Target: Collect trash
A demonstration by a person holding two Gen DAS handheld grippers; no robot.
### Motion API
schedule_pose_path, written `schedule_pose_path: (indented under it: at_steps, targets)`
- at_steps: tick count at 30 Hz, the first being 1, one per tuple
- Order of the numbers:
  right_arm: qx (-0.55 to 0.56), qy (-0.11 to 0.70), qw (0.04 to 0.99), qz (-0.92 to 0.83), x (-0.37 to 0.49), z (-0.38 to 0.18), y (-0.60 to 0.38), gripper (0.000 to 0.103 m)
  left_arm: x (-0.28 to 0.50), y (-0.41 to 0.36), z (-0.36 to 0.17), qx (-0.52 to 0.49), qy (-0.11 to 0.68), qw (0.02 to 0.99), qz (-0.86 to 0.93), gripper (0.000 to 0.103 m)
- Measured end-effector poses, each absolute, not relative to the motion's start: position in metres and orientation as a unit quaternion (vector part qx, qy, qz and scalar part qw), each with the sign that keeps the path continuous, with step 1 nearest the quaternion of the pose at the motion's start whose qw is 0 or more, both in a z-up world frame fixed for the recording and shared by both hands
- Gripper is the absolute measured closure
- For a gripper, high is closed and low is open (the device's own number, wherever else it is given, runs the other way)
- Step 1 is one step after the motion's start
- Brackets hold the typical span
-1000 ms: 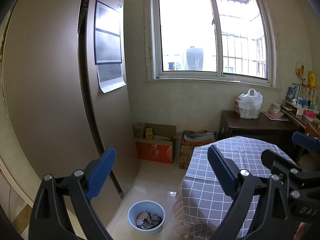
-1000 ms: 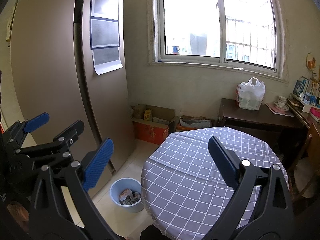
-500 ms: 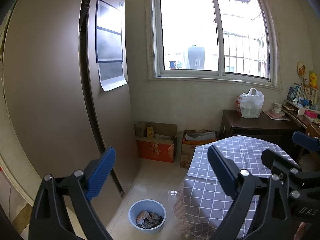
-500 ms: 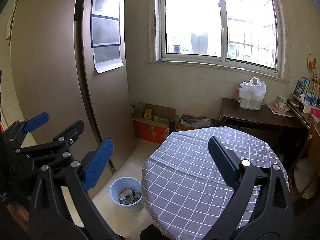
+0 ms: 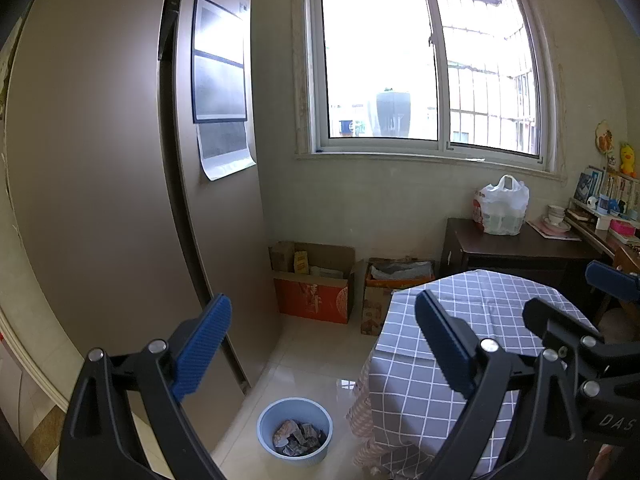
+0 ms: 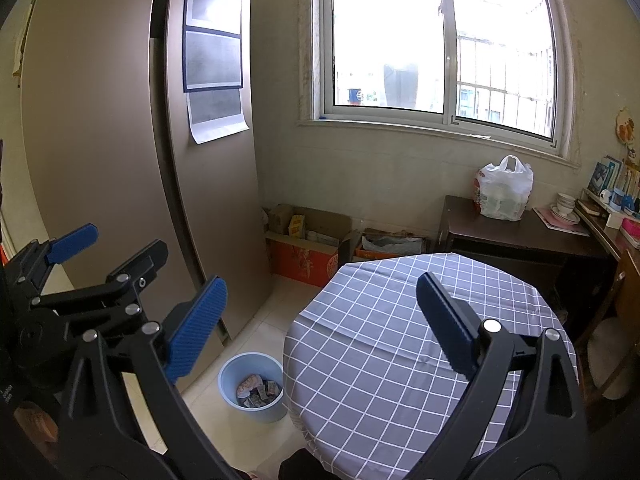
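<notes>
A light blue bin (image 5: pixel 295 432) stands on the floor between the fridge and the round table, holding several crumpled wrappers (image 5: pixel 297 438). The same bin (image 6: pixel 253 385) shows at the table's left foot in the right wrist view. My left gripper (image 5: pixel 320 344) is open and empty, held high above the floor and bin. My right gripper (image 6: pixel 320 328) is open and empty too, hovering over the left part of the checked tablecloth (image 6: pixel 400 344). The other gripper (image 6: pixel 80 276) appears at the left of the right wrist view.
A tall brown fridge (image 5: pixel 120 200) fills the left. Cardboard boxes (image 5: pixel 316 280) sit under the window. A dark sideboard (image 6: pixel 520 240) carries a white plastic bag (image 6: pixel 505 189), bowls and books. A chair (image 6: pixel 608 352) stands right of the table.
Both views have barely shifted; the left wrist view drifts slightly. Both grippers stay open and empty.
</notes>
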State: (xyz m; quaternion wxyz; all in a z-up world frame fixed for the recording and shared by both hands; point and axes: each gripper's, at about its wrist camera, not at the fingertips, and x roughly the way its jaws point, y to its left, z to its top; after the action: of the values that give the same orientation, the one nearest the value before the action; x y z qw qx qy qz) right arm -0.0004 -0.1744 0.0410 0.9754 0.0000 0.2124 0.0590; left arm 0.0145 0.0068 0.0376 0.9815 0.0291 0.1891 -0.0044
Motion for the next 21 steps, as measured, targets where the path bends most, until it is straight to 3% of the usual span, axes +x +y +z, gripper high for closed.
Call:
schedule_pose_path:
  at_steps: [21]
  targets:
    - [-0.001,0.221,0.973,0.069,0.0022,0.0337,-0.1806,0.009,0.0177,0.0041,0.0341,0.032,0.196,0.980,0.006,0.012]
